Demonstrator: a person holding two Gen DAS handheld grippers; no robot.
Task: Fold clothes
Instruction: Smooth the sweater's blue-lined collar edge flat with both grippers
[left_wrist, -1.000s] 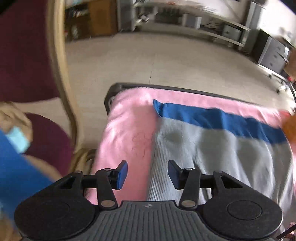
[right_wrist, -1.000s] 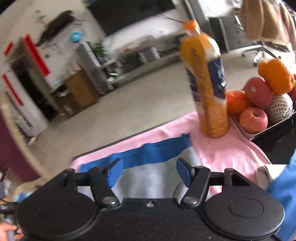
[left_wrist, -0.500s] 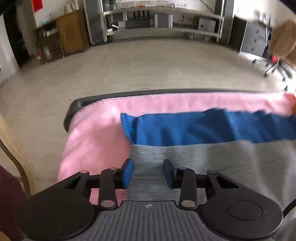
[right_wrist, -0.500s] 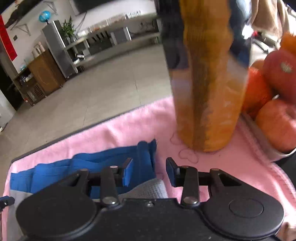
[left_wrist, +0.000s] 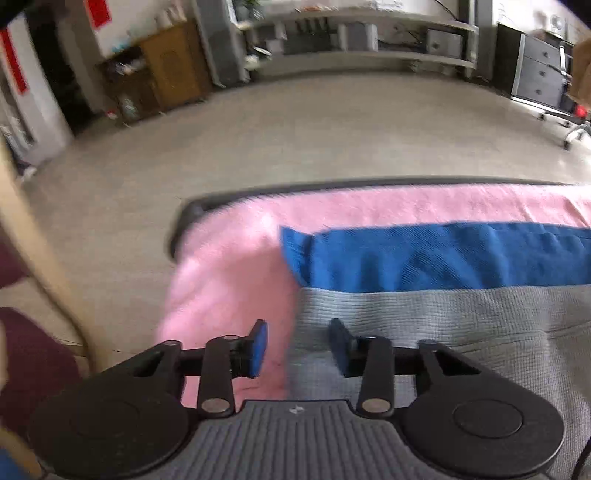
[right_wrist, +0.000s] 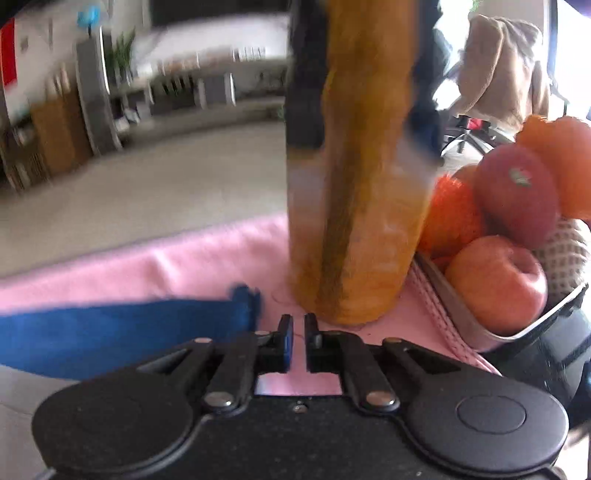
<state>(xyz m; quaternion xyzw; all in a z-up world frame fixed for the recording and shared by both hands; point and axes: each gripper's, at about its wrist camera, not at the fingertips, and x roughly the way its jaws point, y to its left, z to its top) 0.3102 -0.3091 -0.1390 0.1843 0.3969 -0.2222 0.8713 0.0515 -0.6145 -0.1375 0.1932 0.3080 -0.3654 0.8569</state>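
With the grey-and-blue garment (left_wrist: 443, 314) spread over the pink cloth (left_wrist: 229, 280), the left gripper (left_wrist: 297, 345) gapes at its lower-center edge, seemingly to pinch, while the right gripper (right_wrist: 298, 343), nearly clenched, grasps nothing beside the juice bottle (right_wrist: 358, 184)

The ribbed garment (left_wrist: 443, 325) is grey with a royal-blue band (left_wrist: 443, 258). It lies on a plain pink cloth (left_wrist: 229, 280). The bottle (right_wrist: 354, 221) holds orange liquid under a dark blue label. Red apples (right_wrist: 495, 280) sit beside oranges (right_wrist: 450, 214) in orange netting.
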